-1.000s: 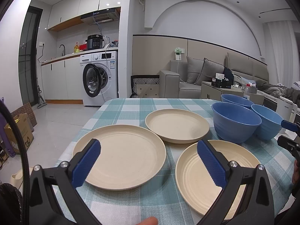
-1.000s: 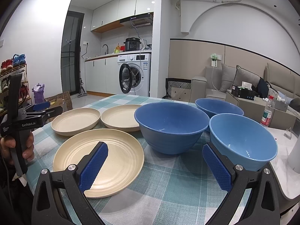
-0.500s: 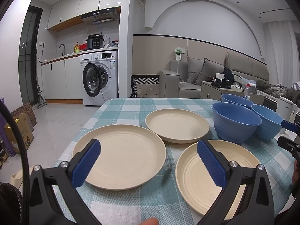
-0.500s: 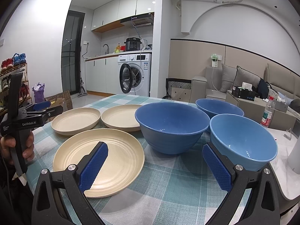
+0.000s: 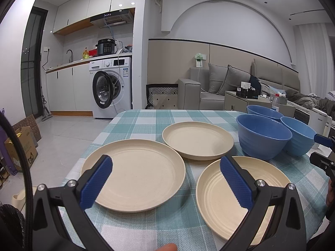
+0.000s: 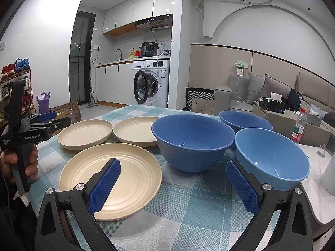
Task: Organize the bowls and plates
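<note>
From the left wrist, the left gripper [image 5: 165, 183] hung spread and empty; one cream plate [image 5: 134, 174] lay behind its left finger, another plate [image 5: 240, 198] under its right, a third [image 5: 197, 140] beyond. Nothing seemed stacked yet.

From the right wrist, the right gripper [image 6: 172, 187] gaped, holding nothing, with three empty blue bowls [image 6: 193, 141] ahead. Nesting them probably needed a rim pinch.

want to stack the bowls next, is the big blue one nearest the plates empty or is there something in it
Empty. The right wrist view looks down into the big blue bowl and shows only its bare blue inside with small light glints. It stands upright on the checked tablecloth.
</note>
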Motion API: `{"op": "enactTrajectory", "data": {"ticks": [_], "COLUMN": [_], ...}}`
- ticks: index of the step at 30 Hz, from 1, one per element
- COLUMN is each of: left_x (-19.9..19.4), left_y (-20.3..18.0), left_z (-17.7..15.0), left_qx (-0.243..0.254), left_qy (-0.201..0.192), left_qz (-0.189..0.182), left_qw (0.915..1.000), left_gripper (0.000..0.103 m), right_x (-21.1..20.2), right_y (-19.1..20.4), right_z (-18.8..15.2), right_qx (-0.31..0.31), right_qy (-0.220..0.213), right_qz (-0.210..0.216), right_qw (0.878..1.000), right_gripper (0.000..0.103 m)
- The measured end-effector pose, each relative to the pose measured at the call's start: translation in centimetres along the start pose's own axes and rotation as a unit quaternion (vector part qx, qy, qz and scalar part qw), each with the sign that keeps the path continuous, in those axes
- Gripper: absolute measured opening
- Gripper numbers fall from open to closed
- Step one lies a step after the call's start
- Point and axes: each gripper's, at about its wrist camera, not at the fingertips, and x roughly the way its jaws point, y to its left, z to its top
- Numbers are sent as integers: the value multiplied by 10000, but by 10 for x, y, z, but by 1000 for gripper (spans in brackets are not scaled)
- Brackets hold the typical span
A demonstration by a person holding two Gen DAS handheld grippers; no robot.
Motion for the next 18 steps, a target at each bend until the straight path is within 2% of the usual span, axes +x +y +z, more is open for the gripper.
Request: {"op": "enactTrajectory", "data": {"ticks": [18], "left_x": [2], "left_y": [3], "left_z": [1], "left_qx": [-85], "left_qy": [121], "left_qz": [-1], "left_qw": [9999], "left_gripper": [103], "right_x": [0], "right_y": [0], "right_z": [0], "right_qx": [16], "right_qy": [23], "right_qz": [-16], "right_qw": [10000], "right_gripper": [103]}}
